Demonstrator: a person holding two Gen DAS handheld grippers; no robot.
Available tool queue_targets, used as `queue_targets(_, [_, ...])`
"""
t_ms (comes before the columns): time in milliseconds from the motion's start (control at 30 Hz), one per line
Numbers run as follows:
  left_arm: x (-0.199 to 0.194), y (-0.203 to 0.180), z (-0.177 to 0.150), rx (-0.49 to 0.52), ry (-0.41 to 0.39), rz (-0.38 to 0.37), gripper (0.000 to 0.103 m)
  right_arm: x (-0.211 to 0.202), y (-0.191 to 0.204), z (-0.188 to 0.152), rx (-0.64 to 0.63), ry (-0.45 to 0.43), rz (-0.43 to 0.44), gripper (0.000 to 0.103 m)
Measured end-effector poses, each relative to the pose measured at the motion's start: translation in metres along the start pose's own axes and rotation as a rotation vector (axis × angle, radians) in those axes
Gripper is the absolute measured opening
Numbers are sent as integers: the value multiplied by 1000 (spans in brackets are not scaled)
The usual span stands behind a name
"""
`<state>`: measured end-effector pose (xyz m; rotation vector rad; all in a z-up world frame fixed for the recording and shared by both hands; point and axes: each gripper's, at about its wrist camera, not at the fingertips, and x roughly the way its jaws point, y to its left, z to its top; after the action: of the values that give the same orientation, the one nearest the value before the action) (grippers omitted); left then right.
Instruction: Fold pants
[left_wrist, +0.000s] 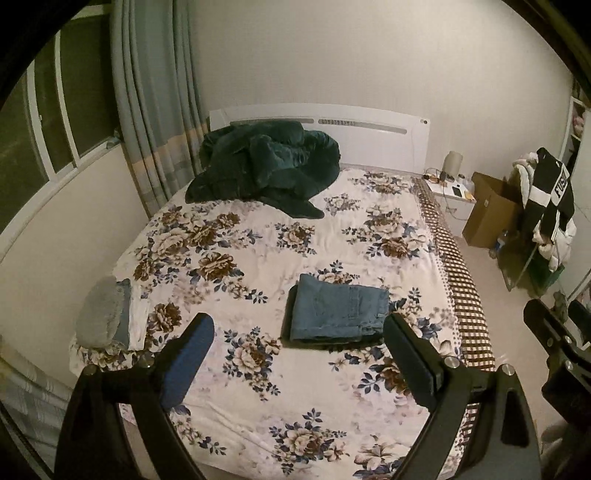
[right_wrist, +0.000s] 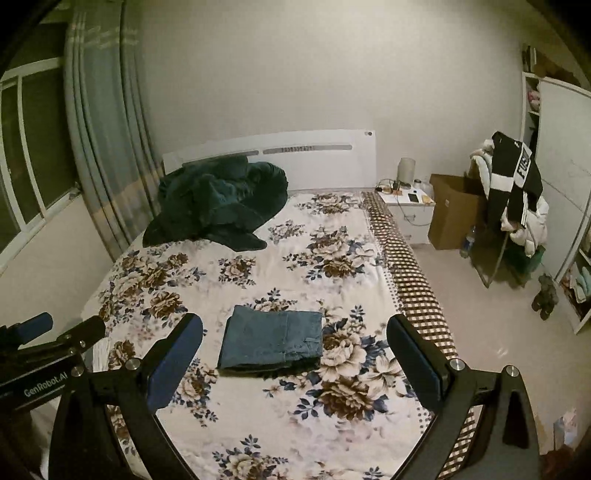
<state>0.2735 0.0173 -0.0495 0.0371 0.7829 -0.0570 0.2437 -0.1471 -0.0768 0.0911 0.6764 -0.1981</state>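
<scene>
Pants (left_wrist: 337, 310) folded on bed (left_wrist: 258, 251), beyond both open claws (right_wrist: 295, 354)

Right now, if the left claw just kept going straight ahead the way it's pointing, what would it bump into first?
Probably the flowered bedspread, just past the folded jeans. The open left claw hangs above the bed and tilts downward, with the jeans lying between its fingers in its own view. Depth is hard to judge, so it could touch the jeans first.

Between my left tongs (left_wrist: 297, 330) lie matt blue denim pants (left_wrist: 338, 314) on a soft floral cotton bedspread (left_wrist: 258, 258); beyond them, a plush dark green blanket (left_wrist: 266, 166). My tongs look matt black plastic.
</scene>
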Motion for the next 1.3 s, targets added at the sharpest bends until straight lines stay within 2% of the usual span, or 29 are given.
queue_targets(167, [-13, 1, -2, -14, -15, 2, 94, -25, -6, 2, 2, -12, -15, 103])
queue_targets(300, [-21, 0, -2, -13, -31, 12, 101, -32, -7, 4, -7, -9, -20, 103])
queue_targets(767, [-36, -1, -1, -4, -44, 21, 101, -35, -9, 8, -27, -3, -12, 103])
queue_targets(1300, [-46, -5, -14, 1, -9, 20, 101, -36, -15, -7, -38, 29, 9, 103])
